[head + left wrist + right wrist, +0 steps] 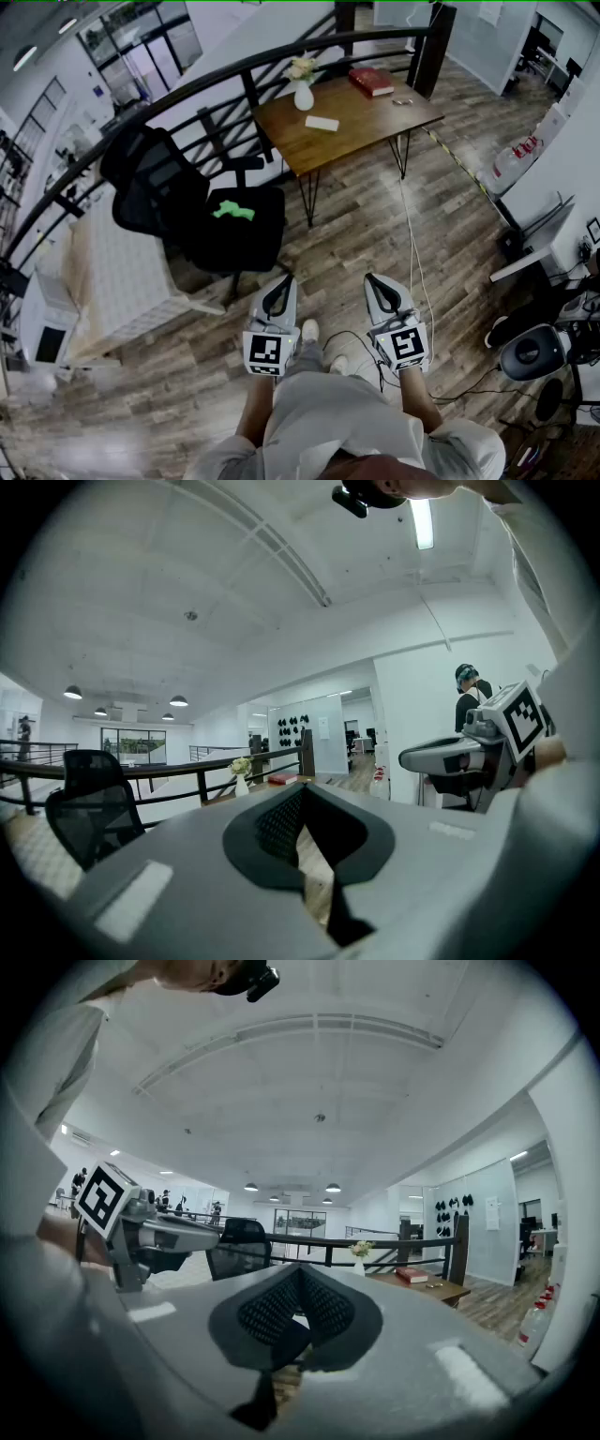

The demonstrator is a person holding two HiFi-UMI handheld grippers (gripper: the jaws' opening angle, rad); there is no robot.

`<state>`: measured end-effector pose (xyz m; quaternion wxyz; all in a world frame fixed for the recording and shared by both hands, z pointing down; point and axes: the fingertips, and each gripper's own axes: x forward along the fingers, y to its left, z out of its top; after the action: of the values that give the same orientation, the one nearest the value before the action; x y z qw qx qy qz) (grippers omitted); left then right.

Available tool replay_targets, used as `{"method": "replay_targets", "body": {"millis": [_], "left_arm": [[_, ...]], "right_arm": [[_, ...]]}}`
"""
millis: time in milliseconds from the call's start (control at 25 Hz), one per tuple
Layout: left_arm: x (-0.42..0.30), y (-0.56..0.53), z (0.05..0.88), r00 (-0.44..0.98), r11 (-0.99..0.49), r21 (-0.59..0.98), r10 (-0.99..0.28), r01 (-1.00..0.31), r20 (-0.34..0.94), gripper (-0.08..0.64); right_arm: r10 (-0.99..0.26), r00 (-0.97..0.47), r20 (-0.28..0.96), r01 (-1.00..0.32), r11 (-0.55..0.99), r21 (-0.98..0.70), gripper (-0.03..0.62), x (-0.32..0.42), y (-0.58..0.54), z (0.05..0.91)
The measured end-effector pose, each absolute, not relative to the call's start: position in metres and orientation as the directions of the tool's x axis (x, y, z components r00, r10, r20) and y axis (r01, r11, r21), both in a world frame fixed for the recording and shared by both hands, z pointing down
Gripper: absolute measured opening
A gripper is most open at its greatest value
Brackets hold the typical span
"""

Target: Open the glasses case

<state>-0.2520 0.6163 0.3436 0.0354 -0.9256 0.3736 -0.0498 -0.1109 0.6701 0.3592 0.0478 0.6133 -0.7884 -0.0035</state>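
We hold both grippers level in front of us, side by side and apart, over a wood-plank floor [356, 225]. The left gripper [300, 794] has its 2 jaws pressed together at the tips, with nothing between the pads; only a sliver of floor shows through the gap lower down. The right gripper [300, 1274] is the same: jaws closed tip to tip and empty. Each gripper shows from the side in the other's view, its marker cube at the back.

The wooden table [375, 127] stands well ahead of us, far from both grippers, next to a dark curved railing [216, 80]. A white oblong thing lies near its middle, which we take for the glasses case [322, 123]. It lies flat, and it is too small for us to tell whether it is open or closed. Just behind it stands a white vase [304, 97] of pale flowers, and a red book [371, 82] lies toward the far right corner. A small thing [403, 101] near the book is too small to name.

Between us and the table, to the left, stands a black office chair [178, 202] with a bright green object [233, 211] on its seat. A thin pale cable [413, 253] runs along the floor from the table toward our right side.
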Motion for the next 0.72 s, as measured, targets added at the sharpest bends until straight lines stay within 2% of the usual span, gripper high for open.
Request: {"method": "replay_targets", "body": {"millis": [80,240,720], "left_arm": [[-0.251,0.597,0.350,0.715,-0.718,-0.102,-0.696,-0.689,0.073,0.020],[-0.251,0.556,0.357,0.718,-0.722,-0.092,-0.692,-0.686,0.075,0.020],[-0.245,0.446,0.356,0.766,-0.769,-0.078,-0.639,-0.634,0.069,0.020]], "right_arm": [[-0.972,-0.217,0.085,-0.973,0.223,0.062,0.003,-0.107,0.651,0.356],[-0.979,-0.202,0.036,-0.977,0.204,0.060,0.005,-0.108,0.608,0.356],[-0.984,-0.160,0.074,-0.983,0.166,0.084,0.005,-0.120,0.506,0.360]]}}
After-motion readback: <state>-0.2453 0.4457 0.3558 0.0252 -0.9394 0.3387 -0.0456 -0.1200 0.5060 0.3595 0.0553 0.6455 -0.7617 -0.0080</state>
